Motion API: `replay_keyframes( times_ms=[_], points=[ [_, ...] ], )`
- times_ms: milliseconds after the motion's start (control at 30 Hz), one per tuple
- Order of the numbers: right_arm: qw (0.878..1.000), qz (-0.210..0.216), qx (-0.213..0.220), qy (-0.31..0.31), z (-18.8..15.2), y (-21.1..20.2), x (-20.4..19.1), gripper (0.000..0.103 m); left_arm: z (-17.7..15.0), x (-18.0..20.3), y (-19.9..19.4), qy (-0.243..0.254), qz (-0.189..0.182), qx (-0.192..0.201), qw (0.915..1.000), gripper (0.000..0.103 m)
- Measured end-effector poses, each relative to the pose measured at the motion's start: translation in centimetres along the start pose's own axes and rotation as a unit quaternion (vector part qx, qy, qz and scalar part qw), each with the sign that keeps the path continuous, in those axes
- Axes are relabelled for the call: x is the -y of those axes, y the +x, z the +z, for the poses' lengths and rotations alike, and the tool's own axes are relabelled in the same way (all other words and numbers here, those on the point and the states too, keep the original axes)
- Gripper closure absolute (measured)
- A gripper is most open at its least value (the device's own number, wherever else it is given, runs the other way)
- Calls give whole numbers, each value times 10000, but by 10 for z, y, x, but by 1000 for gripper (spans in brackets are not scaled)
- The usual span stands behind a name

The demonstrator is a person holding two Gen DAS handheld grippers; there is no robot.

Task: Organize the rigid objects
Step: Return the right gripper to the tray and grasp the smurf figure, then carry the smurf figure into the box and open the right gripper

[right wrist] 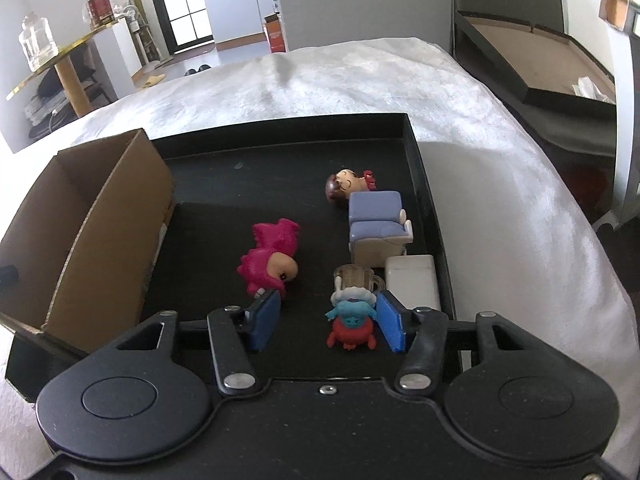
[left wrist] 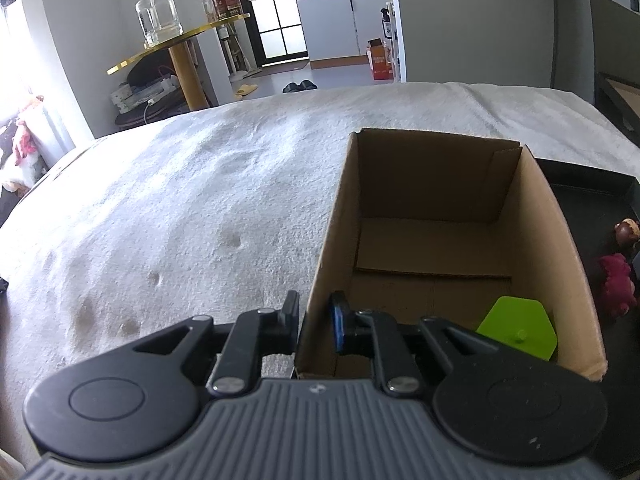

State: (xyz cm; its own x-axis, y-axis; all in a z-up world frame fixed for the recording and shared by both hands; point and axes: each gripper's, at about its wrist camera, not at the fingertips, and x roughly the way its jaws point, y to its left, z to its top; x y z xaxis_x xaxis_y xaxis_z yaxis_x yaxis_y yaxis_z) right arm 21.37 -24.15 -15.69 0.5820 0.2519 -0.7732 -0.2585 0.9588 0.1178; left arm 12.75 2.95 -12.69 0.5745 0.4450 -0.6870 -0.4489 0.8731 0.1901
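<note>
Plainly, the left gripper [left wrist: 314,322] pinches the near left wall of the box [left wrist: 336,216], one finger outside and one inside; my judgement is that it steadies the box so it will not shift on the soft white cover [left wrist: 180,200] while items go in. A green piece [left wrist: 518,330] already lies in the box's near right corner; the rest of the floor is bare. The right gripper [right wrist: 328,318] is spread wide and low over the black tray [right wrist: 224,208], and the small blue-and-red figure [right wrist: 352,322] sits between its fingers, close to the right one, apparently not yet gripped; I judge it the next pick. The other loose items rest on the tray: a pink dinosaur [right wrist: 268,260], a purple sofa [right wrist: 378,226], a doll [right wrist: 348,184] lying behind it, a clear mug [right wrist: 356,276] and a white block [right wrist: 412,280]. The box stands at the tray's left side, which keeps the carry short. No label or writing is legible on the box, tray or toys; a red tin [right wrist: 98,8] on the far shelf bears print too small to read.
</note>
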Motion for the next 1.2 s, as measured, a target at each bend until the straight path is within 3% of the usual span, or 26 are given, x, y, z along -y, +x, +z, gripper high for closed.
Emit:
replay_keyframes(
  times_ms=[467,667,733,967,1200],
  points=[
    [9993,38,-267,264,-5,33,12,55,1,3,0,36,70,-10,10000,87],
    [9994,-121,-315,94,-6,43,7,56,1,3,1,42,70,-1,10000,87],
    [9993,-209,-300,-83,-7,43,2,66,0,3,1,33,66,9,10000,87],
    [9991,-206,-307,-228,-10,34,-3,66,1,1,1,-11,19,12,10000,87],
    [9989,-180,-29,-442,2,13,-17,66,-1,-2,0,-97,-30,62,9999,87]
  ],
)
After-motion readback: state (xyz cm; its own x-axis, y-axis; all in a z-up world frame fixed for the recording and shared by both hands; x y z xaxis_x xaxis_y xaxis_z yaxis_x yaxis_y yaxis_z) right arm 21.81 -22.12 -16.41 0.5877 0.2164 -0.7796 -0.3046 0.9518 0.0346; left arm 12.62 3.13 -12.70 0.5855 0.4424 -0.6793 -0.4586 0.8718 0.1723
